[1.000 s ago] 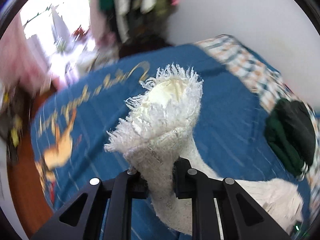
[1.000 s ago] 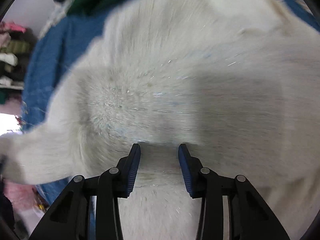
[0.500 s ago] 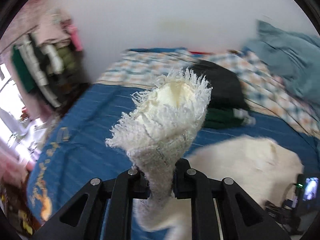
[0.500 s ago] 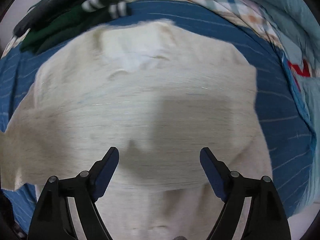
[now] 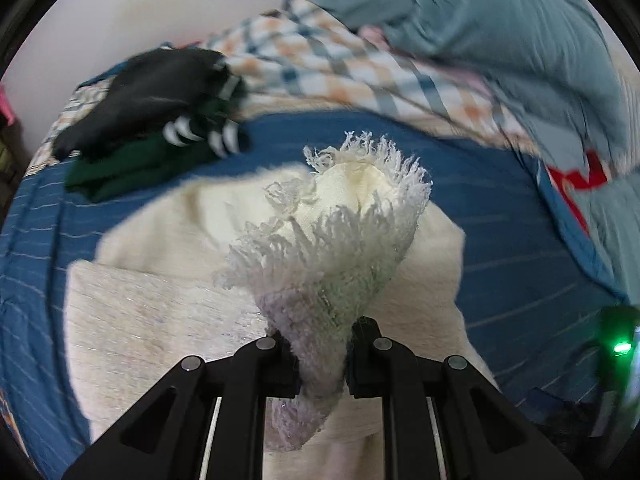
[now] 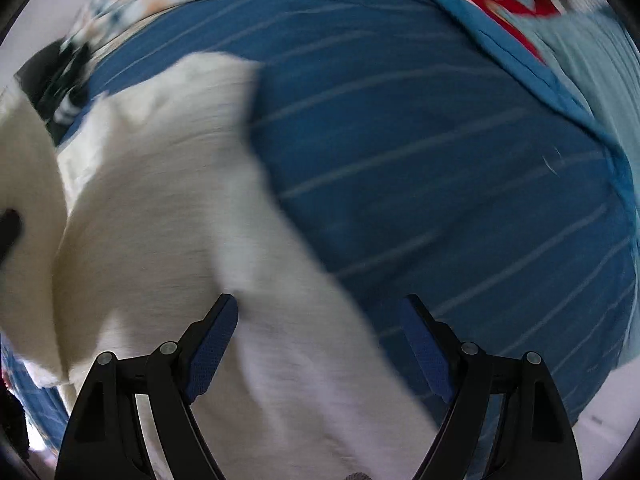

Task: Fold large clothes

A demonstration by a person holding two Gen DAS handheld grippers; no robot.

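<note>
Since a second ago, both tongs have swung across the bed. Left tongs stay clamped on a fringed edge of the cream garment, which bunches above the jaws. Right tongs have just spread wide, holding nothing; the garment lies flat beneath and to their left.
</note>
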